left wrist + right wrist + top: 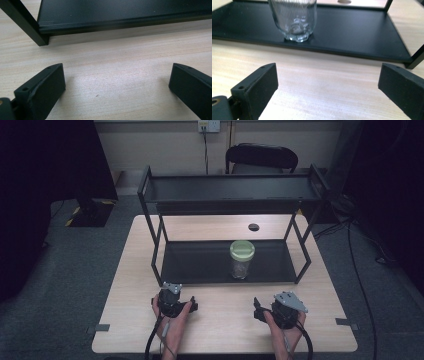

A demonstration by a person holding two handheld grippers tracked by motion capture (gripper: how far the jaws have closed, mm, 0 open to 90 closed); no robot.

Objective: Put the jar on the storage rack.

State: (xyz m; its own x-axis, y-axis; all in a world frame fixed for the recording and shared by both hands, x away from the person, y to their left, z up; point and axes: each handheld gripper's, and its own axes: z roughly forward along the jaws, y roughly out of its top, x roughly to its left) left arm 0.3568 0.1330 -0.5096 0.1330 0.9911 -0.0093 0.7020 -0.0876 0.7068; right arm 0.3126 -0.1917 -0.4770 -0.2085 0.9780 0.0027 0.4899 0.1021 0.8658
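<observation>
Jar [242, 260], clear glass with pale green lid, upright on the lower shelf [200, 265] of a black rack [230, 187], right of centre; near it on the table [225, 320], left gripper [176, 301] and right gripper [270, 312], well apart, each wide open and empty.

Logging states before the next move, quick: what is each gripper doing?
Left gripper: open, holding nothing.
Right gripper: open, holding nothing.

Ribbed clear glass jar [293, 18] on a matt black metal rack [352, 32], pale wood-grain table [324, 85].
</observation>
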